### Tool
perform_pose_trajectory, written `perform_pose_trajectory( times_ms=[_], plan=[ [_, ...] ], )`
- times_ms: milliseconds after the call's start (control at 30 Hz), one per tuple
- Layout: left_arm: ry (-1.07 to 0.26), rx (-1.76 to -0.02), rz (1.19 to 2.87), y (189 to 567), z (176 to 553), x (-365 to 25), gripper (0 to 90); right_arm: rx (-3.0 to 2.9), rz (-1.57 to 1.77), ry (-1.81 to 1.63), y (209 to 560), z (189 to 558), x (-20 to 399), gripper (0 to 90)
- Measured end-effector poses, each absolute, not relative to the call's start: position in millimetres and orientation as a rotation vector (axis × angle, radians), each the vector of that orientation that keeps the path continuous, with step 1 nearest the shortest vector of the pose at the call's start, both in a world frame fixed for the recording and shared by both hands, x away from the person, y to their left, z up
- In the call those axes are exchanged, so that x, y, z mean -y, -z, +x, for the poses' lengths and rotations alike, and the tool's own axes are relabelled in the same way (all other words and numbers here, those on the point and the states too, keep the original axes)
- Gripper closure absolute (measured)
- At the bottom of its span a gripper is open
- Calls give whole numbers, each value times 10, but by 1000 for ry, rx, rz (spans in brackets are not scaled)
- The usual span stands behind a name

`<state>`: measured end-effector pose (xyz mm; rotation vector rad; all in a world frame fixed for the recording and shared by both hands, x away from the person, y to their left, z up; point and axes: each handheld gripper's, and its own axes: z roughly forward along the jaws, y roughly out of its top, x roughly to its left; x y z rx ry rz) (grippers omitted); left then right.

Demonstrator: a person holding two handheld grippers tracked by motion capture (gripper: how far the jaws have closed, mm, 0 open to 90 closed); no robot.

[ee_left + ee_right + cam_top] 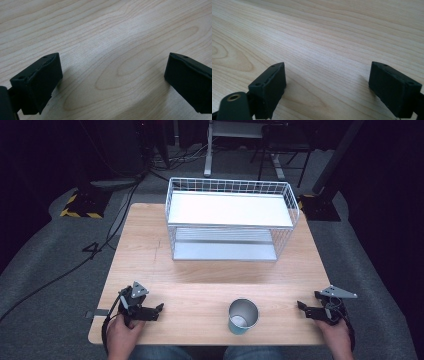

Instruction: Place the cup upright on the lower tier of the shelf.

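A metal cup [243,316] with a pale blue lower part stands upright near the front edge of the wooden table [145,255], between the two hands. My left gripper [159,309] rests low at the front left, pointing right toward the cup, well apart from it. Its jaws stand wide apart over bare wood, as the left gripper [112,75] view confirms. My right gripper [302,307] sits at the front right, pointing left toward the cup, also apart from it. In its own view the right gripper [327,77] is open with nothing between the jaws.
A white wire rack [231,218] with two shelves stands at the back middle of the table. Dark floor with cables and stands surrounds the table. Bare wood lies between the rack and the cup.
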<state>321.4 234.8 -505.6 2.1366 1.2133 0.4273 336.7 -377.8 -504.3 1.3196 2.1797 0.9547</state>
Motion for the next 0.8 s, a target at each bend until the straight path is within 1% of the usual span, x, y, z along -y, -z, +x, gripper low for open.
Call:
perform_pose_trajectory(
  times_ms=[200,367,500,800],
  plan=[
    [-430,-1214,2135,5058,3214,-2347,20,-2160,1333,-995,5035,3404,3730,146],
    [-430,-1214,2136,5058,3214,-2348,20,-2175,1299,-1015,4996,3401,3647,121],
    [-428,-1214,2136,5057,3214,-2348,19,-2218,1211,-1131,4897,3333,3539,92],
    [-430,-1214,2135,5057,3215,-2348,20,-2286,1068,-1224,4744,3172,3227,90]
  ],
)
